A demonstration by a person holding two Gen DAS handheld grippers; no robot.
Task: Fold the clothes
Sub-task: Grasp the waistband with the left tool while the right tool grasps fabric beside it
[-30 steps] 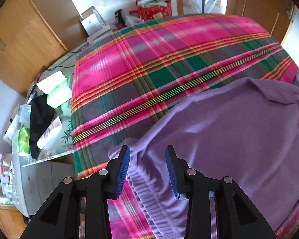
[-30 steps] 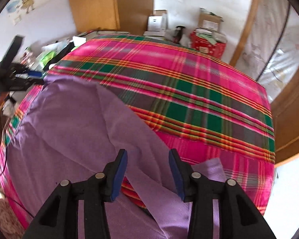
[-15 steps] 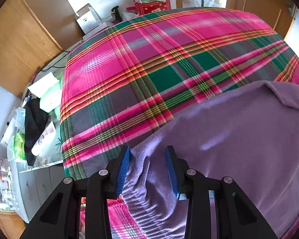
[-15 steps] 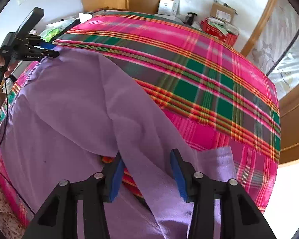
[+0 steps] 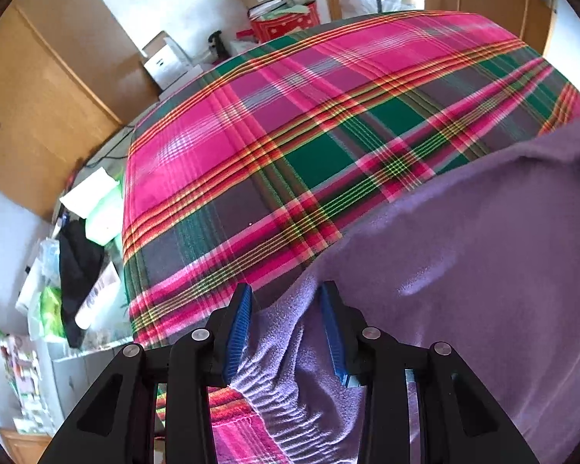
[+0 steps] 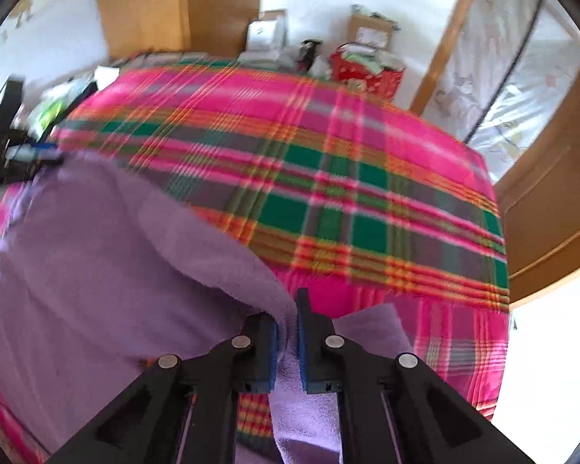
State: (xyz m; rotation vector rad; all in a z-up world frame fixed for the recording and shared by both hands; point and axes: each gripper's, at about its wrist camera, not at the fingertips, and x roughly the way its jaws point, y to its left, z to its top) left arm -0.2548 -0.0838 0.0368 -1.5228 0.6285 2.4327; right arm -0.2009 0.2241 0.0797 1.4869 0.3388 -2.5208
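Your right gripper (image 6: pixel 288 323) has just closed its jaws on a fold of the purple garment (image 6: pixel 96 270), pinching it tight. Your left gripper (image 5: pixel 286 309) straddles the garment's ribbed cuff (image 5: pixel 278 398), jaws apart. The garment lies spread across the plaid blanket (image 5: pixel 251 154) covering the bed.

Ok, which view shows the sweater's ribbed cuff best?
The left wrist view: the ribbed cuff hangs sharp between the left tool's blue pads. The right wrist view is blurred and shows only the sweater's plain body and a sleeve.
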